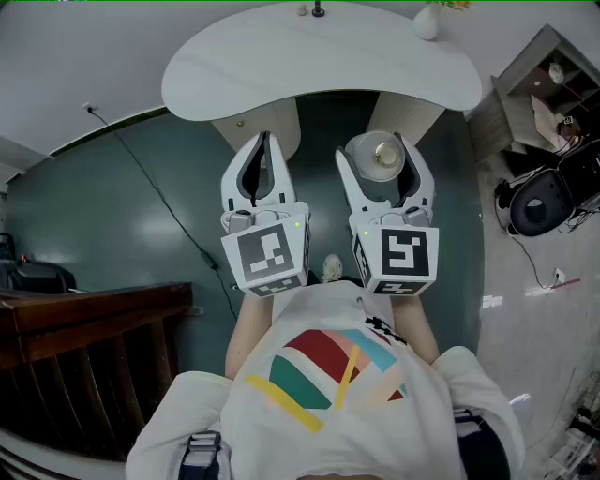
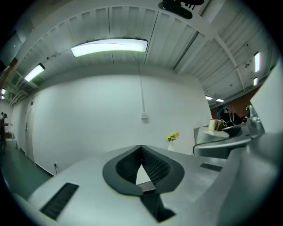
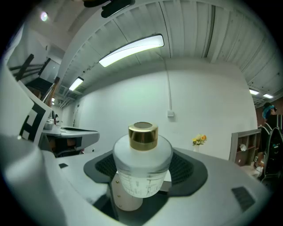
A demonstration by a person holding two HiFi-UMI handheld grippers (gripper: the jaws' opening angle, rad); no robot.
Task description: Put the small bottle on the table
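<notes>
Bottle [image 3: 142, 170] is standing upright btwn the pads [image 3: 189, 170] of the R gripper [image 1: 379, 165]. Gold cap [image 3: 143, 136] is up top, frosted body is filling the gap. Both pads are pressing on its sides, w/ the jaws spread wide around it. Nothing is supporting it from below: it's hanging in the grip over the dark green floor [image 1: 122, 216], short of the table [image 1: 281, 80] and not on it. In the head view the cap is showing as a pale disc near the tips of the two white fingers [image 1: 420, 183].

L gripper [image 1: 265, 150] is carrying nothing. Its fingers [image 1: 246, 178] are meeting at the tips, and the L gripper view is showing only a small empty triangular gap behind them. It's riding just beside the R gripper, both pointing level toward the table w/ marker cubes [image 1: 265, 255] facing the head cam. The L gripper view is also catching the cap off to its right.

Further out, the table is showing a white curved top on two pale legs. A small vase [image 1: 427, 21] w/ yellow flowers is standing at its far right edge. A shelf unit [image 1: 539, 89] is standing right of the table, and a thin cable [image 1: 159, 192] is running across the floor at left.
</notes>
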